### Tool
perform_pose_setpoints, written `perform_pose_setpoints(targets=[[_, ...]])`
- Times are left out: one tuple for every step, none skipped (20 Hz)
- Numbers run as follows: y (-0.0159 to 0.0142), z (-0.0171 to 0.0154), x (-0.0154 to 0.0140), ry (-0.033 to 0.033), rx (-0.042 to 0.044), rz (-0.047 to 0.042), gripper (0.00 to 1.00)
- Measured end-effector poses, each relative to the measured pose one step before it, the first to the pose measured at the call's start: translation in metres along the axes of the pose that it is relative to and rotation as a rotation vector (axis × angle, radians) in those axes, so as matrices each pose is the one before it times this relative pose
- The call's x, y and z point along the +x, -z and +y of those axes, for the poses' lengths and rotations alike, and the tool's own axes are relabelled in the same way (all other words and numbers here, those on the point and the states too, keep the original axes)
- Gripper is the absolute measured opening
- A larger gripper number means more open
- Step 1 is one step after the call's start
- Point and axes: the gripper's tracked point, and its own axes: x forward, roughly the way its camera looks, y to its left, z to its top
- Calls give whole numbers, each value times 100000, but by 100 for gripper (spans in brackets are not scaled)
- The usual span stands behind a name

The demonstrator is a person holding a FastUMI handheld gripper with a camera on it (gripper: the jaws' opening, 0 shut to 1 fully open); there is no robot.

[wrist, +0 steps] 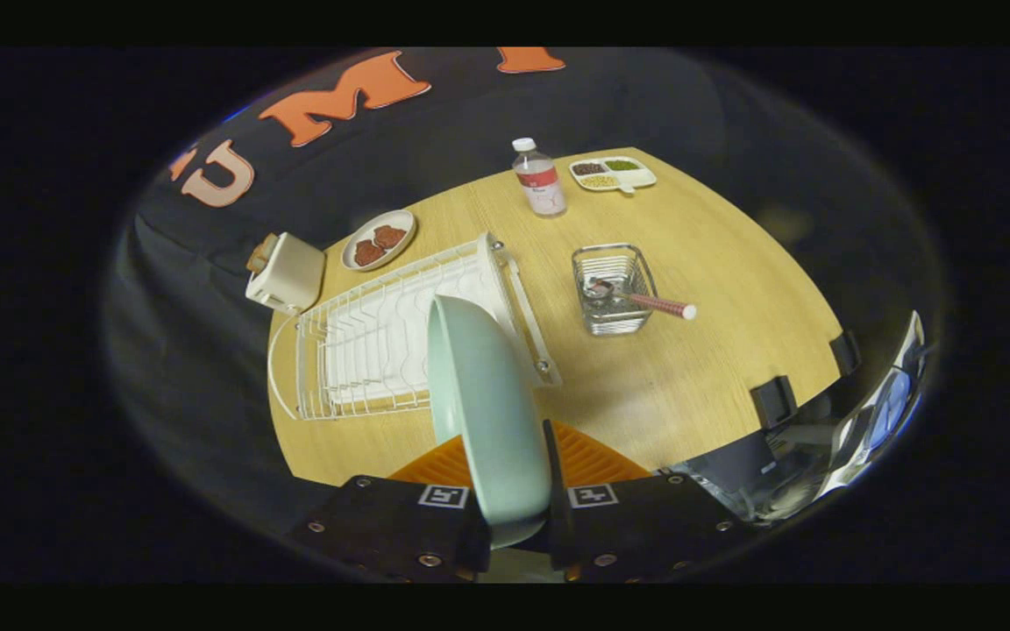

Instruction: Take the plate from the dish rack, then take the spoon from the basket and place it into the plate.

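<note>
**A:** Gripper view is a bit wild on this one lol. The gripper [509, 513] has both fingers clamped on the plate [486, 412], one on each face of it near the rim. The plate is pale green, standing on edge between the fingers, lifted up off the dish rack [382, 337] and hanging in front of the rack's right end.

**B:** So the rack's got nothing else in it?

**A:** Just white wire over a white tray, as far as I can tell. It sits on the left part of the wooden desk [689, 368], running from near left to far right.

**B:** Where's the spoon?

**A:** In the basket [615, 289], a small wire one to the right of the rack, well apart from the plate. The spoon [641, 300] lies with its bowl inside the basket and its pinkish handle sticking out over the right rim.

**B:** Other stuff around?

**A:** Farther back there's a bottle [540, 178] with a white cap, and just right of it a little divided tray [613, 173] with beans or grains in the sections, can't tell exactly. On the far left, a toaster [286, 273] at the desk's edge, and next to it a small dish [379, 239] with two brownish pieces on it. Also an orange ribbed mat [584, 456] on the near edge of the desk, right behind the fingers.
</note>
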Motion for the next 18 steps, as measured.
perform_pose_setpoints(targets=[[1079,-487,239,-1922,1574,2634,27],[783,-376,283,-2571,1590,1432,27],[615,-321,409,-3124,1071,1096,27],[624,-306,344,-2739,1278,1316,27],[411,-216,388,-2831,975,999,27],[487,-308,373,-2630,856,901,27],[294,-266,508,-2412,390,616,27],[294,-108,390,-2509,-208,300,27],[171,-347,516,-1792,98,338,27],[134,-243,531,-2138,-269,95,27],[-27,-266,582,-1497,525,-7,27],[302,189,460,-3686,350,1277,27],[269,296,335,-3347,1366,1017,27],[363,161,639,-2589,-355,1036,27],[235,-69,578,-1477,-1240,348,27],[411,-50,387,-1464,-1139,965,27],[350,-124,617,-1289,50,1080,27],[462,-50,730,-1248,470,1242,27]])
